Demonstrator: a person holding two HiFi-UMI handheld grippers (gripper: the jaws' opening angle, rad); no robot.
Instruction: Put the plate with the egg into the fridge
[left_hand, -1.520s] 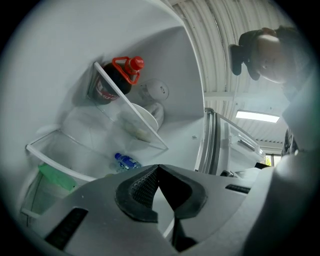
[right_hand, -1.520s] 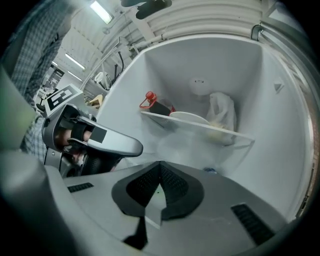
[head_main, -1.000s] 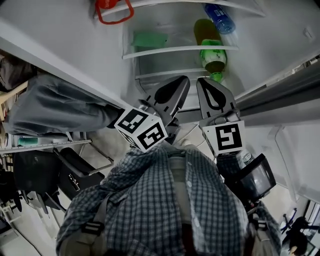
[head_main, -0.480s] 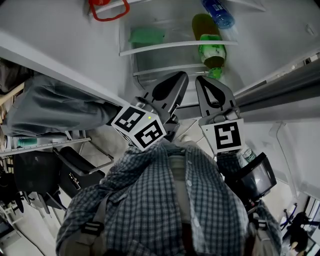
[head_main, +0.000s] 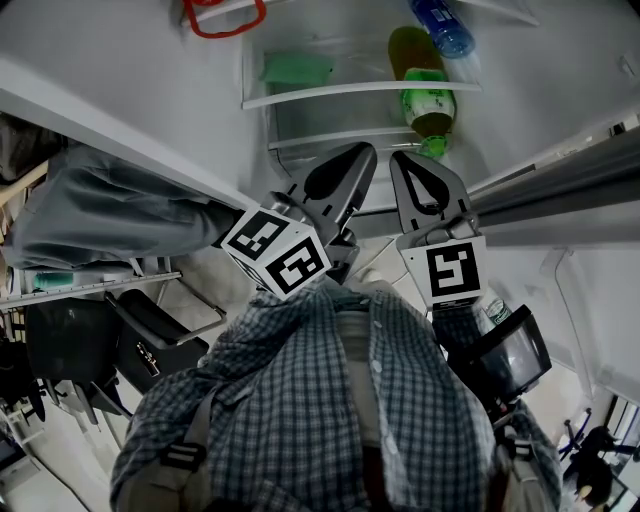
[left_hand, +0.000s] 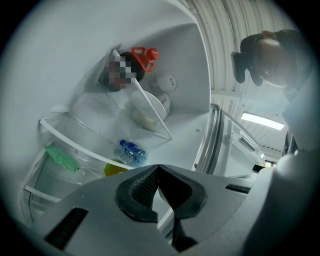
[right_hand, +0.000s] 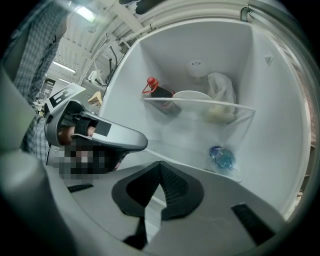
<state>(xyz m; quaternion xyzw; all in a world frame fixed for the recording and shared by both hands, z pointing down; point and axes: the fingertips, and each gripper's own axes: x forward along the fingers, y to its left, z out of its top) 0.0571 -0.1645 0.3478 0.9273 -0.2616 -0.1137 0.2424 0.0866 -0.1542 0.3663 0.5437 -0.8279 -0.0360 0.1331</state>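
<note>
Already the plate (right_hand: 192, 94) sits inside the fridge (right_hand: 280, 100), on the top shelf (right_hand: 200, 101) near its front edge. A red-capped bottle (right_hand: 160, 92) stands at the shelf's left end and a pale bag (right_hand: 222, 85) toward the right. The egg is probably the pale lump beside the plate's rim, though I can't be sure. The left gripper (left_hand: 158, 167) and right gripper (right_hand: 160, 165) hang outside the opening, jaws pressed together on nothing. Shutting the fridge hard could jolt the shelf and roll the egg off.
</note>
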